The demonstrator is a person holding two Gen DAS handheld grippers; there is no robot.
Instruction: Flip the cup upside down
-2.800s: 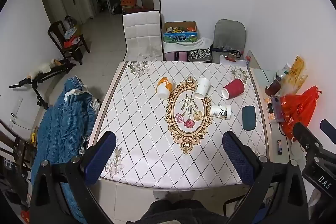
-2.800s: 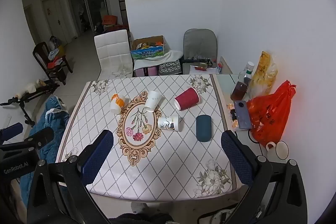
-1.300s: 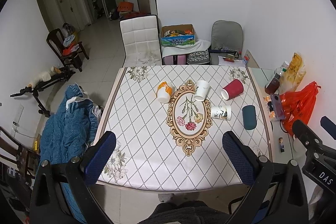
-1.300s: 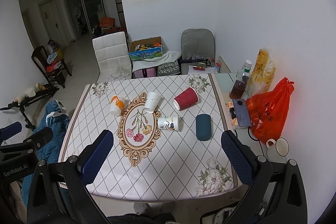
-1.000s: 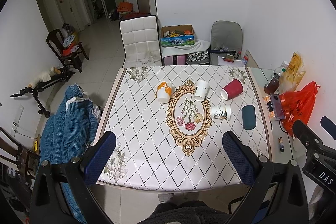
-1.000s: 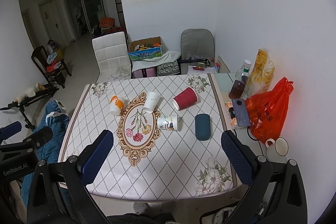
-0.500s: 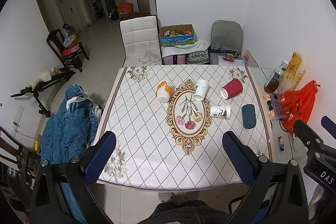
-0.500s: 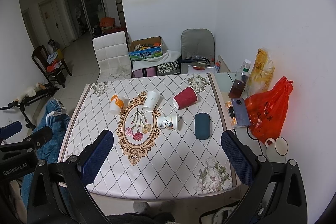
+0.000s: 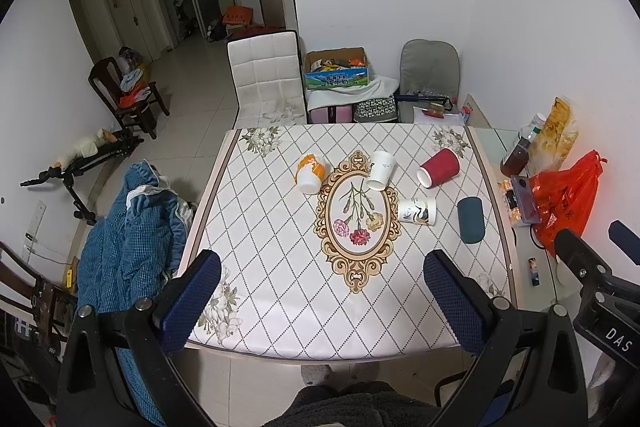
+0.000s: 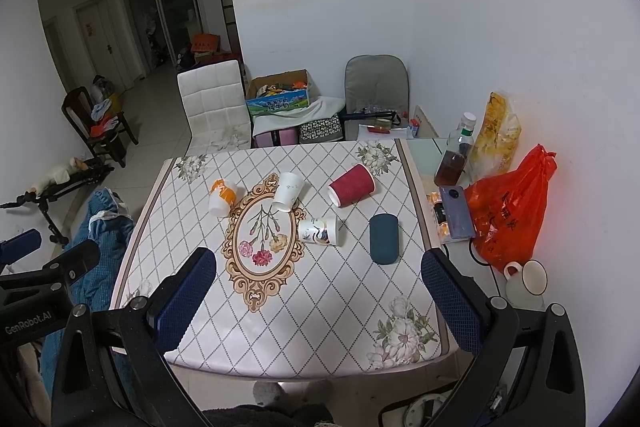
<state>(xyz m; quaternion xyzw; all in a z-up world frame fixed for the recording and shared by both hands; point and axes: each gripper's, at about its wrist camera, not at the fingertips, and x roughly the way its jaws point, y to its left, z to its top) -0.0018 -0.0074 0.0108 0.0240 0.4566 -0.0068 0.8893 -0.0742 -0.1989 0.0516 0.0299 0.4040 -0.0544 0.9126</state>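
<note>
My tools [image 9: 320, 297] [image 10: 318, 293] hang wide open and empty, barely shifted, cups [image 10: 322, 231] ahead on the tabletop [image 10: 280, 307] untouched.

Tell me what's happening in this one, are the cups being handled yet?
Not yet. A person holds both grippers above the near edge of the table; the left gripper and right gripper are open and empty. Four paper cups lie tipped on their sides farther back: an orange-patterned cup, a plain white cup, a red cup and a bird-print cup. A dark teal case lies beside them. Nothing has been flipped so far.
</note>
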